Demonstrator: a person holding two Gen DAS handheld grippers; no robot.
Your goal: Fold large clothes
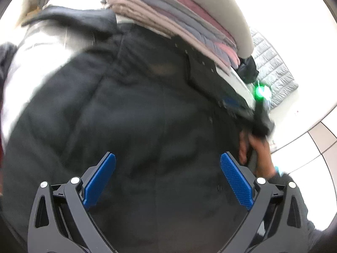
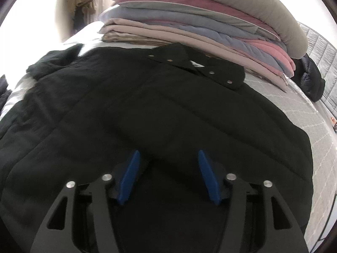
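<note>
Both wrist cameras look steeply down, close over the same black coat (image 1: 137, 109).

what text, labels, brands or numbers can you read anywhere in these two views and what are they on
None can be read in either view.
The black jacket shows only plain metal snaps on its collar, no lettering.
The stack of folded bedding shows no tags.
A small orange mark at the bed edge is too small to read.
</note>
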